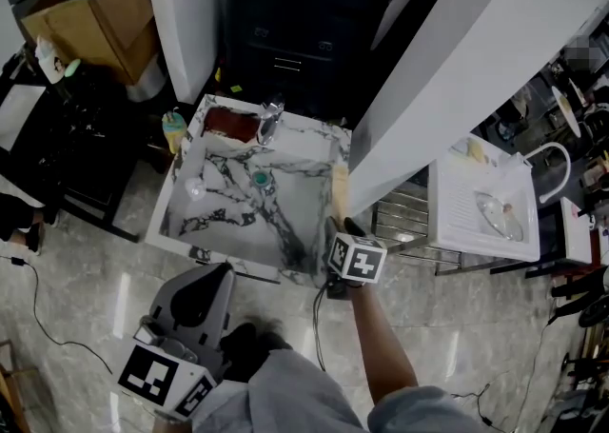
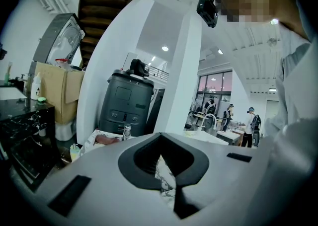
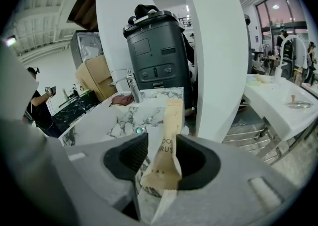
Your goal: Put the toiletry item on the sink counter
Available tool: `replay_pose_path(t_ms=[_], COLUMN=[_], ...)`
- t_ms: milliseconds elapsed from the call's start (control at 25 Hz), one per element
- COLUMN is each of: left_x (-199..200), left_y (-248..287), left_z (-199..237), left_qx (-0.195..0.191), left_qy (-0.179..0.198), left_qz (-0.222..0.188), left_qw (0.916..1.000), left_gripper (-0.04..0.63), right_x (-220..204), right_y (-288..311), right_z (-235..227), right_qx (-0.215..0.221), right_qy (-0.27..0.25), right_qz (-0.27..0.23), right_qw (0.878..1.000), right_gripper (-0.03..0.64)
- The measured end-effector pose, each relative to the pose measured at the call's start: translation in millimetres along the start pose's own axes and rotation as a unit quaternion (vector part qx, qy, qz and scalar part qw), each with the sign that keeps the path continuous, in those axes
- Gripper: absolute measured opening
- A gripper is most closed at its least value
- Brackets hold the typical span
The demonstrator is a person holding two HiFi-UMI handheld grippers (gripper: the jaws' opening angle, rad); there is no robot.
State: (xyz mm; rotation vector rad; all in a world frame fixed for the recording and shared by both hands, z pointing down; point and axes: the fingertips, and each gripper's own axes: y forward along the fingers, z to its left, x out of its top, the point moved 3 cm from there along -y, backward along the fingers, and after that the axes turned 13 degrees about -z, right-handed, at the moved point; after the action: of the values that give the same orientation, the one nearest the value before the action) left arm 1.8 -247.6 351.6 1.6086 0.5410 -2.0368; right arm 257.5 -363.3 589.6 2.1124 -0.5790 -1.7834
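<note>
Along the right rim of the sink counter (image 1: 221, 233), the right gripper (image 1: 339, 228) stands wide open around the toothbrush packet (image 3: 167, 139), pads not pinching; brushing it while backing out could knock it floorward.

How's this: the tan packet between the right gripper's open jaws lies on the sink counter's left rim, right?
Not quite. The tan packet between the right gripper's open jaws lies on the sink counter's right rim, not its left, as the head view shows.
</note>
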Motion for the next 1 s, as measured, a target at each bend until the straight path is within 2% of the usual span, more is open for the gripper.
replay_pose_path(t_ms=[560, 920, 1000], left_x=[4.3, 10.9, 13.0], left_y=[1.8, 4.4, 4.4], left_z=[-11.9, -24.5, -26.7], left_qx=[-0.023, -0.048, -0.052], left_qy=[0.003, 0.006, 0.007], left_qz=[-0.006, -0.015, -0.018], left_qw=[0.9997, 0.9987, 0.9984], left_gripper=[0.005, 0.005, 0.005], right_x=[27.6, 63.0, 69.0], right_y=[-30.5, -73.0, -83.9], right_z=[2.8, 24.5, 30.2], right_qx=[-0.003, 0.011, 0.016], right_qy=[0.007, -0.035, -0.037], right_qz=[-0.043, -0.098, -0.108], right_qw=[0.999, 0.994, 0.993], right_gripper=[0.181, 0.169, 0.109])
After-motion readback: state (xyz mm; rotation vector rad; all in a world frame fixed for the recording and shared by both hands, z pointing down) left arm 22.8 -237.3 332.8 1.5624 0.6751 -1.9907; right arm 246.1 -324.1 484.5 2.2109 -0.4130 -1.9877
